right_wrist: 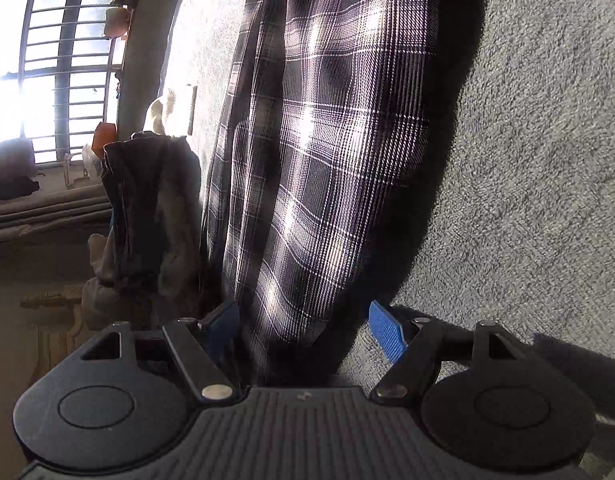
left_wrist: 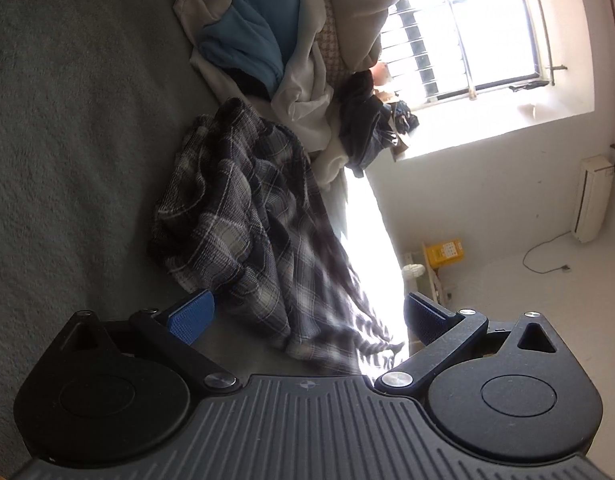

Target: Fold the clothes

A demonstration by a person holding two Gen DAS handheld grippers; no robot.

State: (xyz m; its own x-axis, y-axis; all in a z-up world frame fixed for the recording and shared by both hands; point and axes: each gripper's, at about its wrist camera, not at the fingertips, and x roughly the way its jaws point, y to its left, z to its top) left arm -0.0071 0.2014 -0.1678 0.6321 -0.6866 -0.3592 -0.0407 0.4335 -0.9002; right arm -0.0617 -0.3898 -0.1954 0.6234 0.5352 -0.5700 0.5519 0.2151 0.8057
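Plaid shirt (left_wrist: 243, 216), rumpled on bed (left_wrist: 67, 140). Left gripper (left_wrist: 307, 316) wide, empty; right gripper (right_wrist: 303, 332) parted, cloth between, unpinched. We should pinch matching corners, pull flat.

Plaid garment (right_wrist: 327, 140) cut off above, window (left_wrist: 467, 20) overexposed

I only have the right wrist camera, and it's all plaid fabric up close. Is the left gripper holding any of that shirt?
Observer: No. The left gripper is open. The plaid shirt shows between its fingers, but neither pad pinches it.
Operator: How does the shirt lie overall?
Observer: Its far end is crumpled in a heap on the grey blanket, and the rest trails toward the left gripper.
Operator: Anything else left to fold?
Observer: Yes, there is a pile beyond the shirt, with a blue garment among white garments.
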